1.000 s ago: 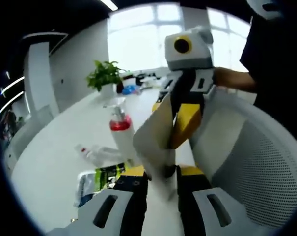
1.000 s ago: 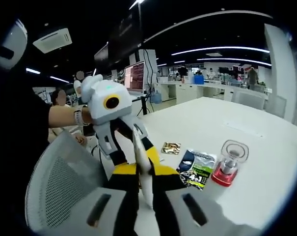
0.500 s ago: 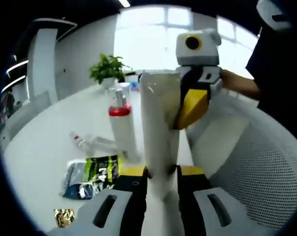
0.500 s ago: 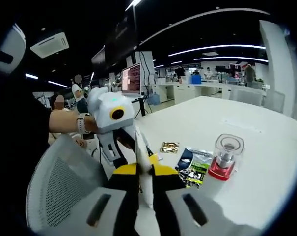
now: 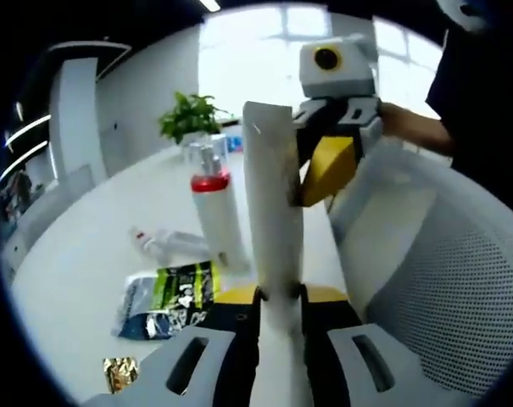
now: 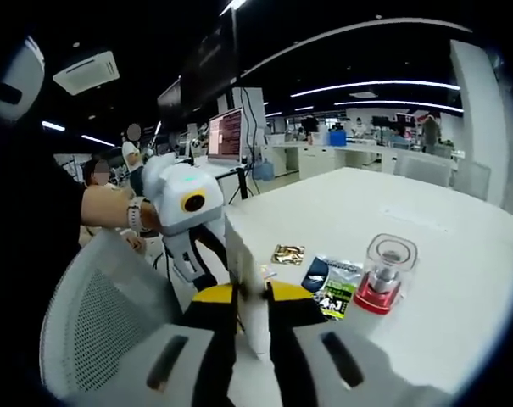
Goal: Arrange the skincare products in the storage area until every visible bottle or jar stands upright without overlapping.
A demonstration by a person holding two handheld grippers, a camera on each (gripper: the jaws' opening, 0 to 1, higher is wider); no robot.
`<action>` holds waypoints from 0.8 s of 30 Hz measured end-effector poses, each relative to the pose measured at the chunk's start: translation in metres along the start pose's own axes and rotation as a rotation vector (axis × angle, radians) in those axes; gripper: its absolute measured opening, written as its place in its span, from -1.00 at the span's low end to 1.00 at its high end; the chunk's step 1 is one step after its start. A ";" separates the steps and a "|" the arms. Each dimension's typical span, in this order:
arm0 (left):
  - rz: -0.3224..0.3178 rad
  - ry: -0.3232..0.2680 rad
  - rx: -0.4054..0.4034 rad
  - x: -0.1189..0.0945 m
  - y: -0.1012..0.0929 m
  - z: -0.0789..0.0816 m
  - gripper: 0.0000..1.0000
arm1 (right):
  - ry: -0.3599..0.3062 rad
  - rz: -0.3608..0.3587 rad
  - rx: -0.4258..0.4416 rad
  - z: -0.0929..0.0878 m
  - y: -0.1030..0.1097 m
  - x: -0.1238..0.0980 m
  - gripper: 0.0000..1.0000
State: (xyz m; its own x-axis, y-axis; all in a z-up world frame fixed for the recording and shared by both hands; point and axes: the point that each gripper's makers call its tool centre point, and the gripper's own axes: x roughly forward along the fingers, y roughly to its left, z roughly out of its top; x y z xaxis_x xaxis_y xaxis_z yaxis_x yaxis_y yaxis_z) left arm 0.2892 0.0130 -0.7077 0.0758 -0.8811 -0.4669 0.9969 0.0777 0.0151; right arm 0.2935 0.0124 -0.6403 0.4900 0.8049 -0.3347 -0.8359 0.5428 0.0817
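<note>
a white tube [image 5: 273,203] stands on end between both sets of tongs at the near edge of a white counter [image 5: 95,254]. in the left gripper view the left tongs [image 5: 280,298] are clamped on the tube's lower end, yellow pads pressed to either side, while the right tongs [image 5: 328,165] reach in from the right w/ a yellow jaw at the tube's upper part; whether it touches can't be told. in the right gripper view the right tongs [image 6: 253,297] are closed on the same tube [image 6: 246,280] low down, and the left tongs [image 6: 198,254] sit just behind it, held by a person's hand [image 6: 112,208].

on the counter beside the tube stands a white spray bottle [image 5: 215,208] w/ a red collar and clear cap, upright; it's also seen from the other side [image 6: 383,275]. a clear bottle [image 5: 167,246] lies on its side beyond it. a green-and-black pouch [image 5: 167,297] lies flat near the counter edge, also seen in the right gripper view [image 6: 332,284], and a small gold packet [image 5: 120,370] lies apart from it [image 6: 287,253]. a potted plant [image 5: 191,127] sits at the far end by the windows. a grey mesh chair [image 5: 443,288] is pulled up against the counter. an office w/ monitors and desks runs behind.
</note>
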 end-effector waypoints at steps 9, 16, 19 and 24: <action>0.012 -0.004 0.005 0.001 0.001 0.001 -0.74 | -0.001 -0.024 0.006 0.000 -0.002 -0.002 -0.69; 0.035 -0.002 0.015 0.002 0.003 0.002 -0.75 | 0.058 -0.084 0.036 -0.016 -0.013 -0.016 -0.65; 0.040 -0.003 0.015 0.003 0.004 0.002 -0.74 | 0.059 -0.109 0.060 -0.019 -0.016 -0.023 -0.61; 0.046 -0.005 0.011 0.004 0.008 0.003 -0.74 | 0.070 -0.153 0.076 -0.024 -0.021 -0.032 -0.54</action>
State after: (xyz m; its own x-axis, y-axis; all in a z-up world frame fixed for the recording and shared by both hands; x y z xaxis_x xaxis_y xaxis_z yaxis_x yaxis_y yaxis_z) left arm 0.2972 0.0091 -0.7069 0.1212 -0.8789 -0.4613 0.9926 0.1127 0.0461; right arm 0.2894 -0.0308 -0.6543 0.5893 0.6946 -0.4127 -0.7307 0.6761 0.0945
